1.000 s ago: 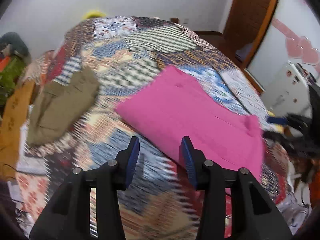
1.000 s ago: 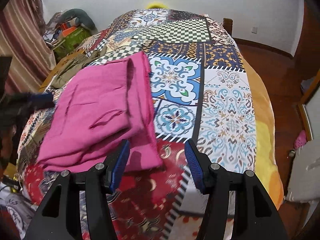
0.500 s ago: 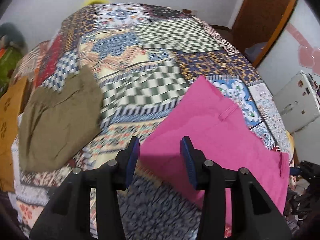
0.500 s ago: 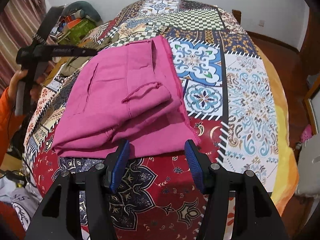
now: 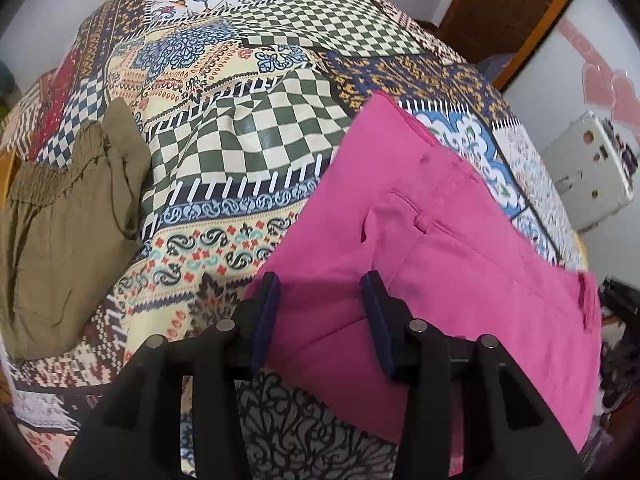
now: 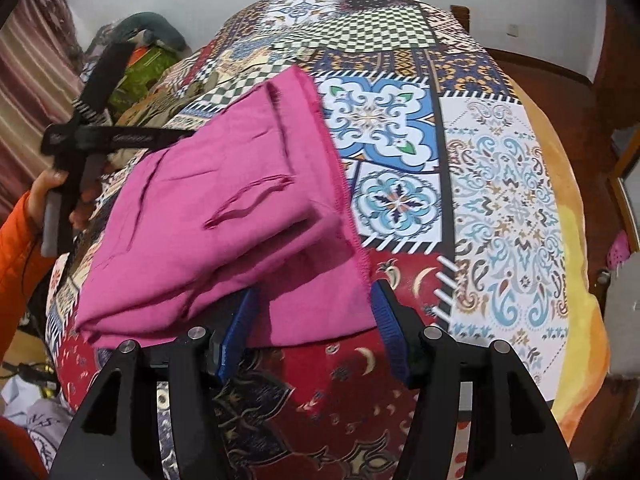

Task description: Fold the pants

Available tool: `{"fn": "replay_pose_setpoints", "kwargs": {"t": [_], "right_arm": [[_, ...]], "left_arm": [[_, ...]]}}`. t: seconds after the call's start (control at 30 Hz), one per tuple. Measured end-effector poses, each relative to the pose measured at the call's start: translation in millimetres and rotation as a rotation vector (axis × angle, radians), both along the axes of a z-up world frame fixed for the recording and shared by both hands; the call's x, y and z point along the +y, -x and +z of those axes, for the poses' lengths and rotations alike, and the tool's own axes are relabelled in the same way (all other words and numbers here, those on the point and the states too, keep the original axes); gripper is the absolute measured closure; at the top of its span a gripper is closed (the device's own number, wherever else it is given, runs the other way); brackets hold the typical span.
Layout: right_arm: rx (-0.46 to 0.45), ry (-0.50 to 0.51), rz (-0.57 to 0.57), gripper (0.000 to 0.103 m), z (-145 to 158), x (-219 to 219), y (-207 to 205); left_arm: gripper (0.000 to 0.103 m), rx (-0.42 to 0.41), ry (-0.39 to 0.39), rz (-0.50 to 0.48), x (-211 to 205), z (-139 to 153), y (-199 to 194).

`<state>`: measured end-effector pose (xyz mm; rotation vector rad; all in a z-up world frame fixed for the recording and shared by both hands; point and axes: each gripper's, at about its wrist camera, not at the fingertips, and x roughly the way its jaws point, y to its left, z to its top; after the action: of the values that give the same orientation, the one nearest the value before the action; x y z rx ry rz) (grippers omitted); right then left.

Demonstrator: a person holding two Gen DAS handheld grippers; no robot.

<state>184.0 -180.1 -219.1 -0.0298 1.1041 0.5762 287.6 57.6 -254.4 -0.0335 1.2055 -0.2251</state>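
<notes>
Pink pants [image 5: 460,280] folded on patchwork bedspread [image 5: 256,120]; left gripper [image 5: 320,312] and right gripper [image 6: 312,328] spread over near corners, perhaps touching. Olive garment [image 5: 60,220] plain only leftward; orange sleeve [image 6: 16,256] only rightward.

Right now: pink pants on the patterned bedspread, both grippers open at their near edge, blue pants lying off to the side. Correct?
Not quite: the other pants are olive green, not blue, as the left wrist view shows. The rest holds: pink pants on the patterned bedspread, left gripper and right gripper open at their near edge.
</notes>
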Motion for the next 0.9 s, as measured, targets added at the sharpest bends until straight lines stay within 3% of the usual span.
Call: {"fn": "replay_pose_setpoints", "kwargs": {"t": [0.23, 0.63, 0.9], "right_arm": [[-0.028, 0.001, -0.021, 0.048, 9, -10, 6], [-0.084, -0.019, -0.033, 0.048, 28, -19, 19], [-0.132, -0.032, 0.005, 0.048, 43, -7, 28]], "left_arm": [[0.06, 0.01, -0.031, 0.006, 8, 5, 23], [0.06, -0.026, -0.057, 0.105, 29, 24, 104], [0.06, -0.004, 0.009, 0.149, 42, 23, 129]]}}
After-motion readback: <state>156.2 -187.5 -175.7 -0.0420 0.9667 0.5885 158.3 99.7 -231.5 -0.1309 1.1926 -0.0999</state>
